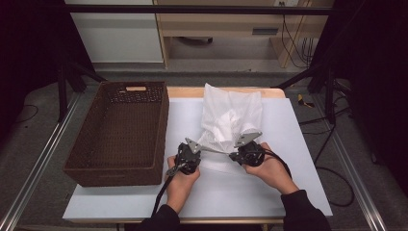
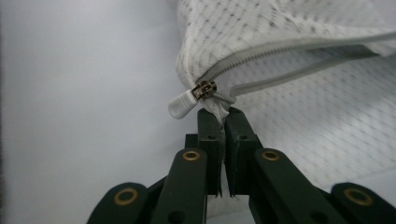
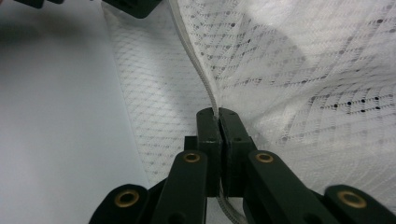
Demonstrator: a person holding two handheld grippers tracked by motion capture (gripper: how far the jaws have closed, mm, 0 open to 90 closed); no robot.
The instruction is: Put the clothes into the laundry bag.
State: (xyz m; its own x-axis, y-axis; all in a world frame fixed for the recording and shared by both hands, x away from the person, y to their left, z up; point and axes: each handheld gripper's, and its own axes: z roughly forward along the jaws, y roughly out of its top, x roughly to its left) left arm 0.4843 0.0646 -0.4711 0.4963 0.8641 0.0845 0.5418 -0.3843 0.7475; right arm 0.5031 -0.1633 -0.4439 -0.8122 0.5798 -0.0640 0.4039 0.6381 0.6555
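Grippers (image 2: 223,115) (image 3: 218,114) pinching white mesh zippered bag (image 1: 231,118).

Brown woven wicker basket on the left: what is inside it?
The brown woven wicker basket shows only its bare woven floor in the high view. The strip just behind its near wall is hidden, so anything there cannot be seen.

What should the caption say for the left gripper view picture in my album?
The left gripper pinches the corner of a white mesh bag just below its open zipper's pull.
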